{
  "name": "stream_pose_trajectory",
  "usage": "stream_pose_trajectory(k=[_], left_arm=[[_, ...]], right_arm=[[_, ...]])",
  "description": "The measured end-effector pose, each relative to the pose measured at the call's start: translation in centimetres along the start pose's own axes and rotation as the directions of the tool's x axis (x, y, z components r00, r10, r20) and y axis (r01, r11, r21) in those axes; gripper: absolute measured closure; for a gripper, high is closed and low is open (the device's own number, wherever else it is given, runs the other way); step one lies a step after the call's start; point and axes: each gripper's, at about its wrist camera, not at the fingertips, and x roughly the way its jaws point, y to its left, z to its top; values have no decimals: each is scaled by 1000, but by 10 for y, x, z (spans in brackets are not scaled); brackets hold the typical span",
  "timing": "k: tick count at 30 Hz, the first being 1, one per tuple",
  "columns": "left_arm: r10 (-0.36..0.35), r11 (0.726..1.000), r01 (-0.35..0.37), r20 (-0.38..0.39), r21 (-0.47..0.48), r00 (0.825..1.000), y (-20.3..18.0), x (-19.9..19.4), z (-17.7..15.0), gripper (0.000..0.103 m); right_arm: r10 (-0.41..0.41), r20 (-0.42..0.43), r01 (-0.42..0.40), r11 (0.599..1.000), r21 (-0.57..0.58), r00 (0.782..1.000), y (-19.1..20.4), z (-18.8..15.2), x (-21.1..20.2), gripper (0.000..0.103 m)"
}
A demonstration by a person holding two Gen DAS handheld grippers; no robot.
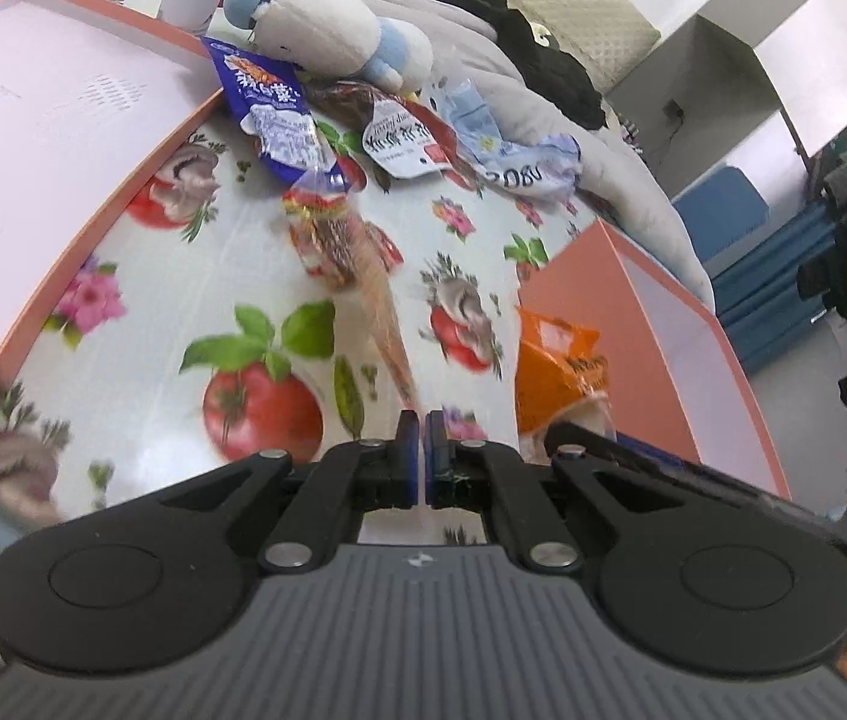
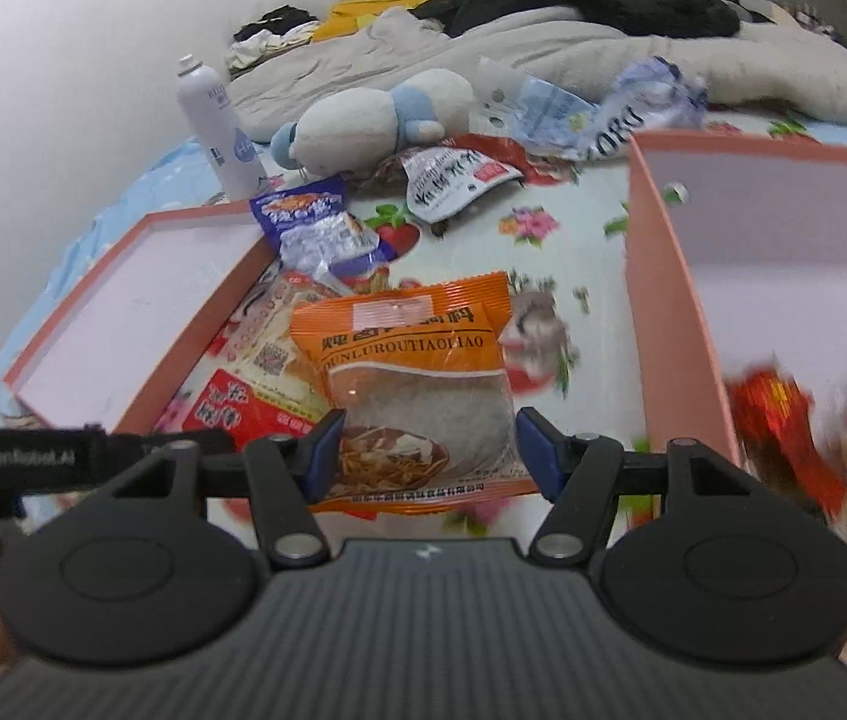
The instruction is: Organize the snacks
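Between two pink boxes [image 2: 123, 324] [image 2: 783, 252]: right gripper [image 2: 426, 450] jaws released around orange packet [image 2: 411, 372]; left gripper [image 1: 423, 450] jaws clenched, nothing held.

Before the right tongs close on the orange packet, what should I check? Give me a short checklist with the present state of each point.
1. Right tongs open wide: ok.
2. Orange packet lies between the two fingers: ok; the blue pads stand at its two sides.
3. Pads already touching the packet: cannot tell.
4. Packet free of other snacks: not ok; it overlaps the red and white packet beside it.
5. Right-hand pink box has bare floor left: ok, though blurred red packets lie at its near end.
6. Left tongs clear of the grasp: ok; shut, holding nothing visible.
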Motion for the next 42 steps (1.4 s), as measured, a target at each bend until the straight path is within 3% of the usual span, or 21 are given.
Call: stream_pose_trajectory(k=[12,19,28,30,31,32,34,42], left_arm=[[-29,999,30,-46,20,998,-19,-56,-35,101],[16,1000,-14,-91,23,996,-11,-74,-53,101],[122,992,-122,-158,7,980,16,-64,-73,99],[140,990,-142,-173,2,975,19,-62,-73,91],[151,988,-153,-178,2,972,20,-62,-73,78],[158,987,-161,-178,0,971,20,-62,-72,58],[177,984,-178,-161,6,971,19,-64,-70,32],[251,958,-239,-62,156,966,-5,-67,-47,24]], right_arm=[[25,2,-25,999,48,1000,9,-52,-42,39],[9,-4,-9,1000,13,1000,16,-67,-46,39],[23,-53,-25,999,-27,998,21,-93,-22,40],[27,-66,-29,999,-29,997,23,-96,-18,40],[28,-72,-30,999,-35,997,24,-98,-16,40],[27,-78,-30,999,-39,997,24,-99,-15,40],[28,-86,-31,999,-34,996,25,-102,-12,40],[30,-50,-28,999,36,998,19,-104,-26,39]])
